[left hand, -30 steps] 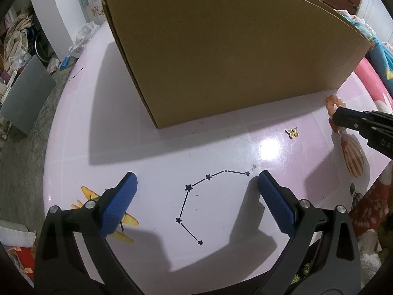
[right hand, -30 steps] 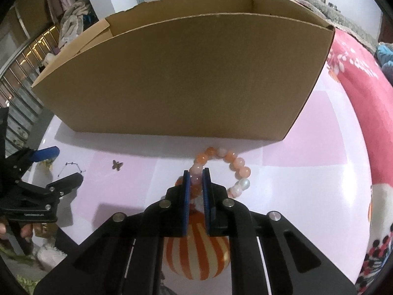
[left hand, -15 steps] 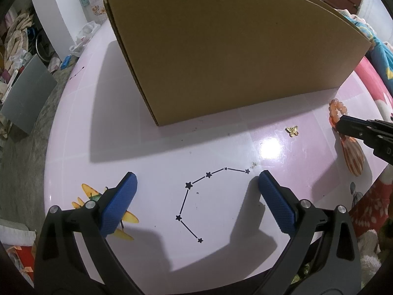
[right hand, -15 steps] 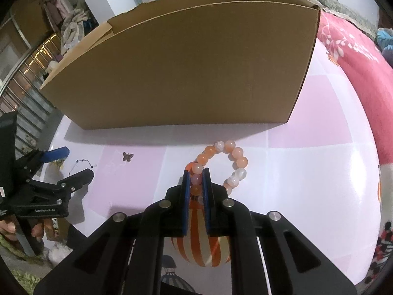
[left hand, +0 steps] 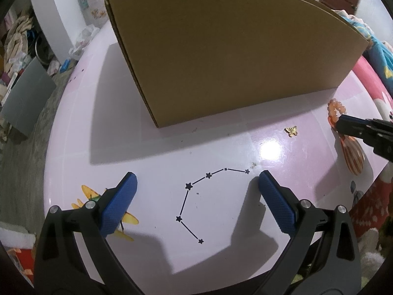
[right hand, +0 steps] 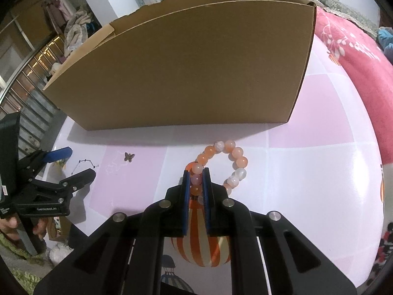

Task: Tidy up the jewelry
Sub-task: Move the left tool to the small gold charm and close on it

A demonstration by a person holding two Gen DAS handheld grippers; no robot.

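Note:
My right gripper is shut on an orange and white bead bracelet, which hangs from the fingers just above the pink table in front of the open cardboard box. In the left wrist view the bracelet and right gripper show at the right edge. A small gold butterfly charm lies on the table between the grippers; it also shows in the right wrist view. My left gripper is open and empty, low over the table's near side.
The box fills the table's far half. The table top carries printed pictures: a star constellation, a striped balloon, a yellow plane. A pink blanket lies to the right. Room clutter is at the left.
My right gripper has lifted slightly with the bracelet held in it, so the box rim sits lower in its view. The left gripper has barely moved.

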